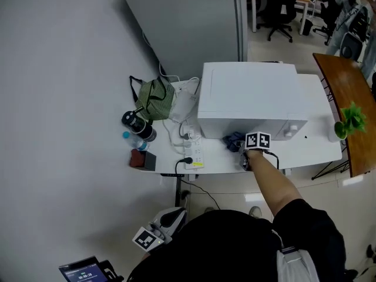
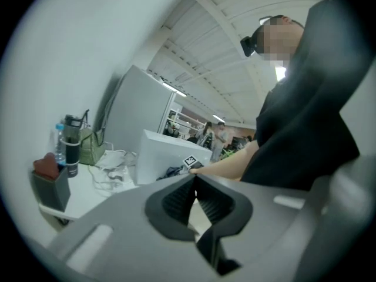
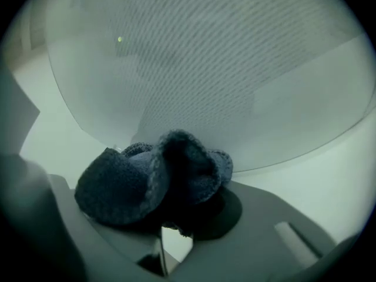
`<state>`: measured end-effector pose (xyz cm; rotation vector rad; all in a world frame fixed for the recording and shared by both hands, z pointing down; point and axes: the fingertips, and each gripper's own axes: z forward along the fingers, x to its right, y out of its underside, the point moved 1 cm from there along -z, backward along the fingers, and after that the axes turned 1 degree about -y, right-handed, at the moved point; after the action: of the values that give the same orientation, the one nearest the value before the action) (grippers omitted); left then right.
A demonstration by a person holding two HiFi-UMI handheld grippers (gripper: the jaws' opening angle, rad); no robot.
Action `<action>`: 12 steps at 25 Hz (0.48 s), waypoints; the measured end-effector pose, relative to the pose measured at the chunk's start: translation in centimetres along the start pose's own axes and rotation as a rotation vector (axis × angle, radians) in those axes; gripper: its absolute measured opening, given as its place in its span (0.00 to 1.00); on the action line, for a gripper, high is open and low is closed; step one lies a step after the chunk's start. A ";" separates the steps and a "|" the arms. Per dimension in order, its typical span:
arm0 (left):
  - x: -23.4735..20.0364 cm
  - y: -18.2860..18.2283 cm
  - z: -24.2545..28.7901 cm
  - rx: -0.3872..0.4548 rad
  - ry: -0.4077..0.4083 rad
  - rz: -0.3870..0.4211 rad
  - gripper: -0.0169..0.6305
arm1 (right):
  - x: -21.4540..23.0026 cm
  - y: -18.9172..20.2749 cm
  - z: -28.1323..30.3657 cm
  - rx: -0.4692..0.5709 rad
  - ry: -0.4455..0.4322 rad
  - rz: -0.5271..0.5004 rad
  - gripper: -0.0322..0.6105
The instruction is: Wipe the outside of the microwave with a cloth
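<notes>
A white microwave [image 1: 249,96] stands on a white table [image 1: 320,151]. My right gripper [image 1: 244,151] is shut on a dark blue cloth [image 1: 234,141] and holds it against the lower left of the microwave's front. In the right gripper view the cloth [image 3: 153,178] bunches over the jaws, close to the mesh door window [image 3: 235,57]. My left gripper [image 1: 154,235] hangs low beside the person, away from the table, shut with nothing in it [image 2: 194,184]. From the left gripper view the microwave [image 2: 161,154] shows across the table.
Left of the microwave lie a green bag [image 1: 154,97], a black flask [image 1: 136,122], a water bottle [image 1: 134,141], a brown box [image 1: 141,159] and a power strip [image 1: 195,151] with cables. A wooden table [image 1: 346,98] with a green plant [image 1: 351,119] stands at the right.
</notes>
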<state>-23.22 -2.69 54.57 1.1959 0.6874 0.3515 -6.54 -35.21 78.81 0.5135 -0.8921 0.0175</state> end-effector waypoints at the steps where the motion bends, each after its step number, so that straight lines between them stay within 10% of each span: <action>1: 1.2 -0.2 1.5 -0.005 0.017 0.016 0.03 | 1.2 -0.5 -1.8 0.007 -0.003 0.004 0.14; 12: 11.6 -1.3 13.5 -0.063 0.159 0.100 0.03 | 17.8 -4.0 -19.5 0.091 0.186 0.037 0.14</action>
<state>-5.85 -6.18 52.55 1.1531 0.7493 0.5527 20.12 -33.74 80.33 0.5708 -0.7213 0.1381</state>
